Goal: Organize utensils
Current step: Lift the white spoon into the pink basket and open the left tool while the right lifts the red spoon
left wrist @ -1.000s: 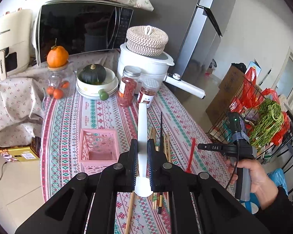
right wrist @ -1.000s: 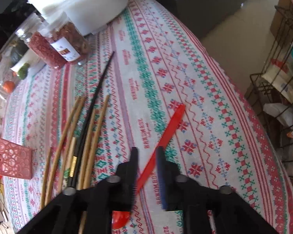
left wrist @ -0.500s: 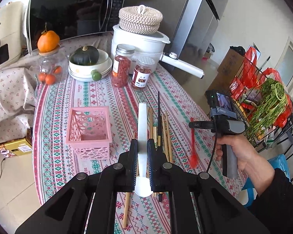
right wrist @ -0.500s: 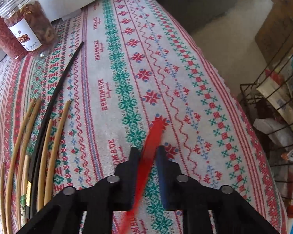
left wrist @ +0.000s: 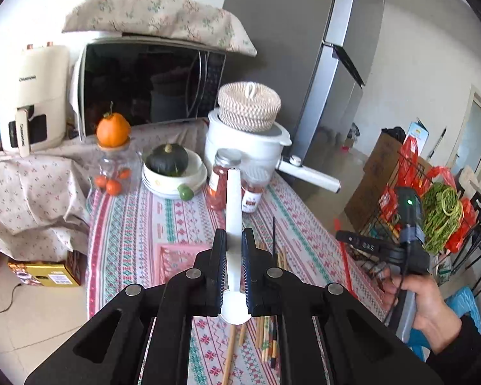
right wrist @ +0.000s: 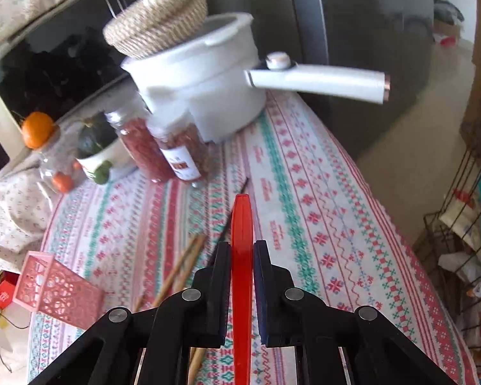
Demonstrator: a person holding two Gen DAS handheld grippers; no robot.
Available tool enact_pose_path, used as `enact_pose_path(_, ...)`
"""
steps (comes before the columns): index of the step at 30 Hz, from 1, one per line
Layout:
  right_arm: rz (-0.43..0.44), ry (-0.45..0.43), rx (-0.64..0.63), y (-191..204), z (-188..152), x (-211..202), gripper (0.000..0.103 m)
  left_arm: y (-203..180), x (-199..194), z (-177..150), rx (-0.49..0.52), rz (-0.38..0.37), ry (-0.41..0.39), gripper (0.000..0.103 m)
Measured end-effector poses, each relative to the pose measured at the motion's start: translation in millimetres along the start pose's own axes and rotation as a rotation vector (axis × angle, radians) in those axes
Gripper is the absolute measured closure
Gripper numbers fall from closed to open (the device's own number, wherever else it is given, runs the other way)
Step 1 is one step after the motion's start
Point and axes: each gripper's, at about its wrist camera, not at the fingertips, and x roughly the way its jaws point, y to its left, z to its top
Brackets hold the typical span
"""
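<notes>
Left gripper (left wrist: 233, 256) clamps white spoon (left wrist: 234, 199), right gripper (right wrist: 242, 256) red spoon (right wrist: 241, 224), above pink basket (right wrist: 61, 292); light, stiff, slippery plastic, held mid-handle.

Bkgd items: microwave (left wrist: 150, 86) w/ floral cloth (left wrist: 157, 22) on top; white pot (left wrist: 243, 144) w/ woven lid (left wrist: 248, 106); two spice jars (right wrist: 163, 150); squash in bowl (left wrist: 166, 160); fridge (left wrist: 304, 64); wire rack w/ greens (left wrist: 439, 211).
</notes>
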Motion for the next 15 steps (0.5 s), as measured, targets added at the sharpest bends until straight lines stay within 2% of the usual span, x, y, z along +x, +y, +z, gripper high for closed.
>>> enact_pose_path(5, 0.03, -0.111, -0.053, 27.3, 3.1, -30.6, 0.091, 8.4, -3.7, 7.6, 0.028, 0.105, -0.153, 0.093)
enact_pose_path(7, 0.039, -0.135, -0.07, 35.8, 2.2, -35.7, 0.091, 13.1, 7.6, 5.9, 0.049, 0.133, -0.176, 0.093)
enact_pose_path(15, 0.074, -0.204, -0.102, 61.7, -2.0, -42.7, 0.091, 36.3, 70.3, -6.9, 0.059, 0.198, -0.086, 0.093)
